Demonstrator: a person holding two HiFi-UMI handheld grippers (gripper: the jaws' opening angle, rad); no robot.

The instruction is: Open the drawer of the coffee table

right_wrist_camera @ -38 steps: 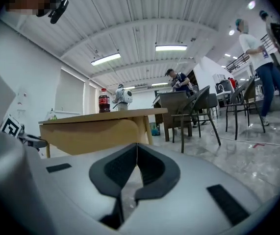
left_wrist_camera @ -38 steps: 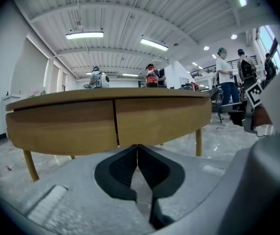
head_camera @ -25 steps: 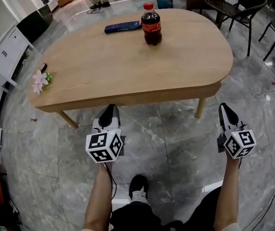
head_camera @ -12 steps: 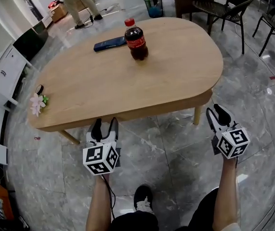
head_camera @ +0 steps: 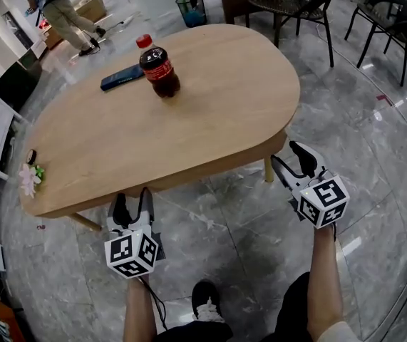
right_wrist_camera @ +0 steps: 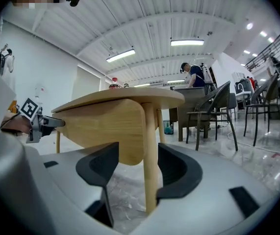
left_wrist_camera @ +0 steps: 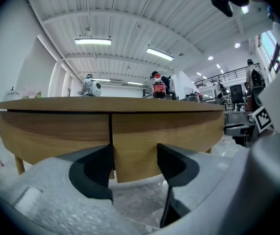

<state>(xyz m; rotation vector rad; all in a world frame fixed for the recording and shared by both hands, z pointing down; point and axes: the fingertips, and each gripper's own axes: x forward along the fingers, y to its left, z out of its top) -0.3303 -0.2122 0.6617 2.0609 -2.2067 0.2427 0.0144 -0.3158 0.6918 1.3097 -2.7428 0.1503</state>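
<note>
The coffee table point(head_camera: 189, 130) has a pale wooden oval top. Its curved front shows two drawer fronts point(left_wrist_camera: 164, 129) split by a dark vertical seam. My left gripper point(head_camera: 132, 201) hovers at the table's near edge, level with the drawer fronts, and faces the seam point(left_wrist_camera: 135, 163). Its jaws have just been opening and stand open, with nothing gripped. My right gripper point(head_camera: 289, 157) sits off the table's right end. It looks at a wooden leg point(right_wrist_camera: 151, 155), which lies ahead of it. Its jaws point(right_wrist_camera: 137, 168) have also just been opening and hold nothing.
On the tabletop stand a cola bottle point(head_camera: 159, 66), a dark flat device point(head_camera: 122, 78) and, at the left edge, a pink flower point(head_camera: 29, 179). Dark chairs point(head_camera: 296, 6) and a bin point(head_camera: 194, 9) stand beyond the table. A person point(head_camera: 57, 6) walks at the back left.
Both grippers went from shut to open. The right gripper shifted in toward the table's right leg. The left gripper stayed at the front edge as the head view swung.
</note>
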